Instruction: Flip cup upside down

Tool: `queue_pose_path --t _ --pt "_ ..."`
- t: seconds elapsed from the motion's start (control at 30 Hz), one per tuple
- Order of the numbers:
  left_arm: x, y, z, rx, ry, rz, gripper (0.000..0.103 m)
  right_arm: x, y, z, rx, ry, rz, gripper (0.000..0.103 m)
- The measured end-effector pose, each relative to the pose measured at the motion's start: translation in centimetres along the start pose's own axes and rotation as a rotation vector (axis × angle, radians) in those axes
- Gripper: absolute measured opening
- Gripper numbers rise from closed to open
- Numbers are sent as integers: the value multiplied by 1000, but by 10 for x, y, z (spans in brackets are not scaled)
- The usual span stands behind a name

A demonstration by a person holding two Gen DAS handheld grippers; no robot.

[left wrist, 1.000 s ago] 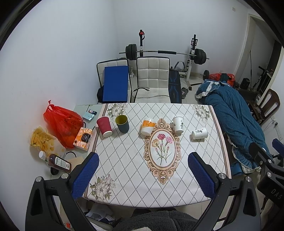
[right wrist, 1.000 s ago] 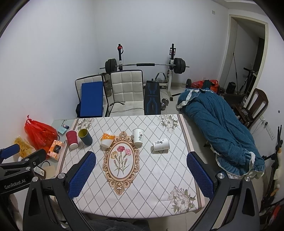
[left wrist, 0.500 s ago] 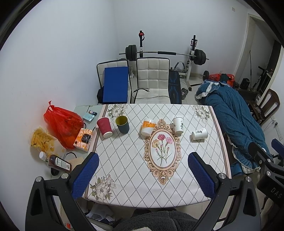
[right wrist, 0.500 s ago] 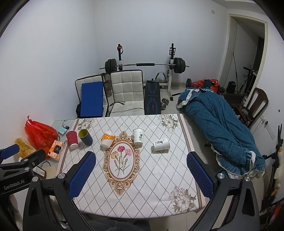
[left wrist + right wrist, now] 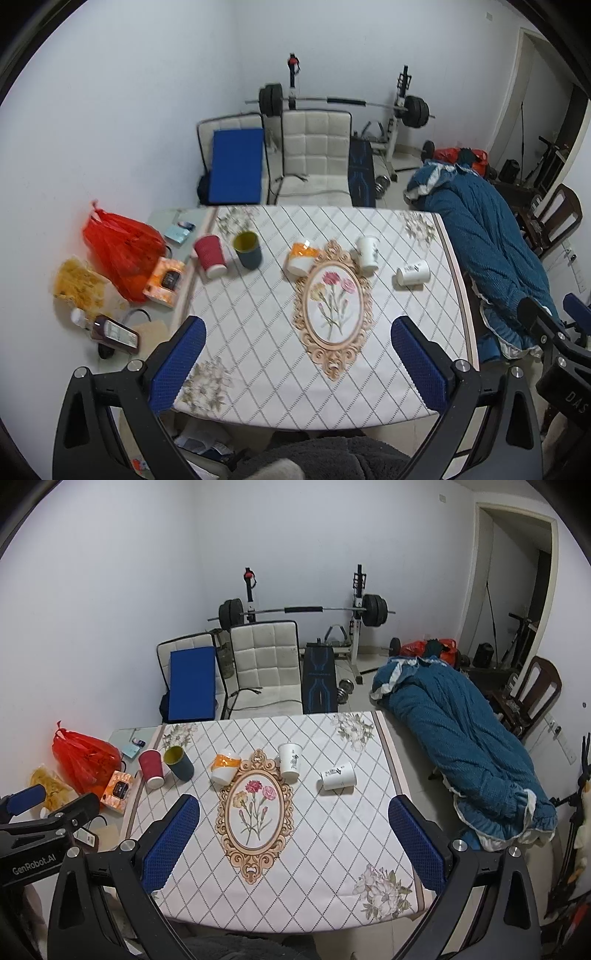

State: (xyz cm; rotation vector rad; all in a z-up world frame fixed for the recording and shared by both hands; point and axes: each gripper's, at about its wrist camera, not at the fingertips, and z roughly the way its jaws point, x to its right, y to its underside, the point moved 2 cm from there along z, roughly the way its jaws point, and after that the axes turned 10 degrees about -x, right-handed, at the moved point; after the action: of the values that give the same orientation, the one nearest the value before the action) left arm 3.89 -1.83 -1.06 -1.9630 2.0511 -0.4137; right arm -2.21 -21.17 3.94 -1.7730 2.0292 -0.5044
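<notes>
Several cups stand in a row across the far half of the table (image 5: pixel 258 332): a red paper cup (image 5: pixel 210 255) (image 5: pixel 151 767) upside down, a dark teal cup (image 5: pixel 247 249) (image 5: pixel 179 762) upright and open, an orange-and-white cup (image 5: pixel 301 257) (image 5: pixel 225 768), a white cup (image 5: pixel 368 252) (image 5: pixel 289 759) upside down, and a white cup (image 5: pixel 413 272) (image 5: pixel 337 775) lying on its side. My left gripper (image 5: pixel 298 363) and my right gripper (image 5: pixel 293 843) are both open and empty, held high above the table's near edge, far from the cups.
A red plastic bag (image 5: pixel 118 243), snack packets and a bottle (image 5: pixel 110 332) lie left of the table. White chairs (image 5: pixel 314 155), a barbell rack and a blue quilt (image 5: pixel 487 236) stand beyond and to the right.
</notes>
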Motion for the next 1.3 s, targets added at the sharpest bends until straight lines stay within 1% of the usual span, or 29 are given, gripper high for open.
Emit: queue_pose_path --t 0.1,0.2,0.27,0.4,0.47,0.53,0.63,0.7,0.8,0.97,1.03,1.13,1.17,1.23,1.3 --pt "14 2 39 -53 9 8 103 13 5 27 -40 15 22 103" --pt "30 7 81 -116 8 21 103 30 12 69 -105 46 46 103" --pt "43 8 114 -165 -18 39 103 44 20 104 -168 71 61 103" --pt "60 15 171 -249 -55 46 103 74 41 176 -300 90 80 103" --pt "67 17 197 -287 -78 48 103 88 54 212 -366 84 91 103" --pt "74 15 219 -306 -93 53 103 100 66 243 -424 70 97 103" --pt "82 8 249 -352 -116 61 103 110 80 281 -484 71 93 103" --pt "86 -1 269 -383 -120 61 103 114 86 300 -527 77 97 103" --pt "92 -18 294 -397 -133 78 103 117 89 327 -573 79 111 103" --pt "103 -58 338 -426 -138 128 103 119 83 376 -625 96 150 103" --pt "108 -77 354 -437 -128 145 103 119 79 395 -643 107 175 103" --pt "118 -106 375 -439 -106 169 103 120 73 420 -668 119 205 103" --pt "123 -116 381 -443 -86 176 102 121 71 428 -678 118 217 103" --pt "132 -134 393 -457 -33 187 96 122 66 443 -699 104 251 103" --pt "143 -148 404 -471 11 200 95 122 61 453 -706 103 271 103"
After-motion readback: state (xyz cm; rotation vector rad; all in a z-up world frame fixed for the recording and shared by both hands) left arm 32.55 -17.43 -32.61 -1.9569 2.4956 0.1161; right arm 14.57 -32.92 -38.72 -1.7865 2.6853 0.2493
